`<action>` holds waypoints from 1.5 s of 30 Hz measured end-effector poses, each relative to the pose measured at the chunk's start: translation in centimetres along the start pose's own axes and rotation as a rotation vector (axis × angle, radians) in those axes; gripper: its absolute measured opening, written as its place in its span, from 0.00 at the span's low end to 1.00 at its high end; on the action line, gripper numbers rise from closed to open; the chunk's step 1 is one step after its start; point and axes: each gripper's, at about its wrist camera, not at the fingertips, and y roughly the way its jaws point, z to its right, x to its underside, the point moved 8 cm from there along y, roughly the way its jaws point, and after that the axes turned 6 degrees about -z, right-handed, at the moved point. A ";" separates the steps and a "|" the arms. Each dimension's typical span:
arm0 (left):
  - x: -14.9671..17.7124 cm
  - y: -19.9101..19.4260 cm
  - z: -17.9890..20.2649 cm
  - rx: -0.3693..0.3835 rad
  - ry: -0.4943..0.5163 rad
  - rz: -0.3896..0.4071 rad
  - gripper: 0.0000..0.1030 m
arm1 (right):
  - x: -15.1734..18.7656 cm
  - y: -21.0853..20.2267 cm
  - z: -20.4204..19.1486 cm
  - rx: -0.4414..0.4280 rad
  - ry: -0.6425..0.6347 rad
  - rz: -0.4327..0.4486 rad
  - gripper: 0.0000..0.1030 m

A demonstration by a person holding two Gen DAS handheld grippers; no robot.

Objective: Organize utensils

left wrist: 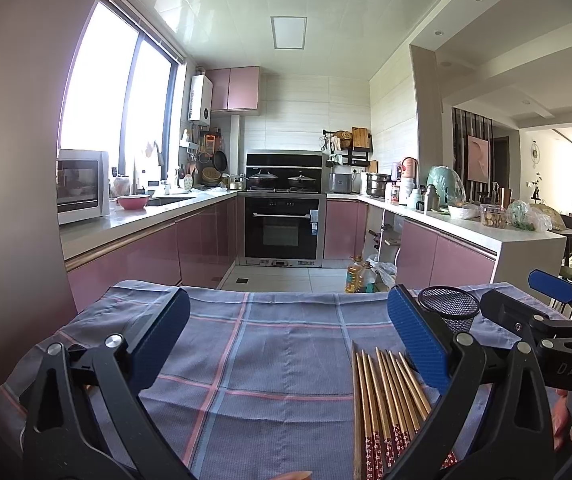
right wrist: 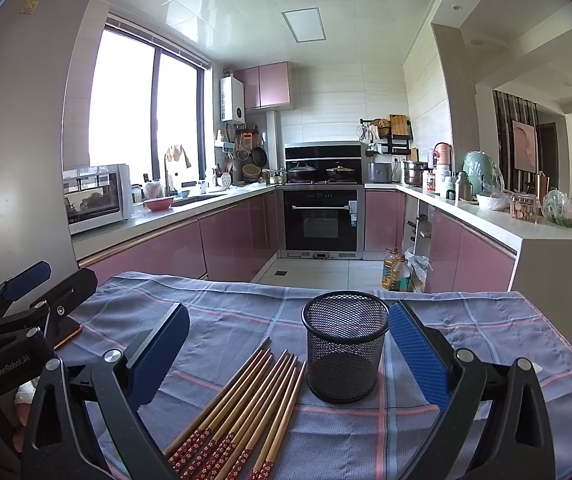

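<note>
Left wrist view: left gripper (left wrist: 288, 344) released, blue-padded fingers (left wrist: 420, 332) spread wide above the desk (left wrist: 134, 292), which carries a blue-grey cloth with pink and light-blue check lines (left wrist: 254, 360). Nothing between the jaws. Bundle of wooden chopsticks with red patterned ends (left wrist: 390, 404) lying flat on the cloth, beside and partly under the right-hand finger, tips pointing away from the camera. Black wire-mesh cylindrical holder (left wrist: 452, 306) upright just beyond that finger, partly hidden by it. Right gripper (left wrist: 542, 300) visible at the right edge, level with the holder.

Right wrist view: right gripper (right wrist: 288, 344) released, fingers wide apart, nothing grasped. Black wire-mesh cylindrical holder (right wrist: 345, 346) upright on the checked cloth (right wrist: 230, 320), between the fingers and nearer the right-hand one; whether touching it, cannot tell. Wooden chopsticks (right wrist: 246, 404) fanned on the cloth just left of the holder, red patterned ends toward the camera, plain tips angled toward the holder's base. Left gripper (right wrist: 46, 284) at the left edge, above the cloth's corner.

Beyond the desk in both views: kitchen with pink cabinet fronts (right wrist: 242, 240) and a black built-in oven (right wrist: 320, 220).
</note>
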 end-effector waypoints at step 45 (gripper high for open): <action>0.4 0.4 0.4 0.003 0.009 -0.019 0.95 | 0.3 0.4 0.4 -0.024 0.018 -0.010 0.94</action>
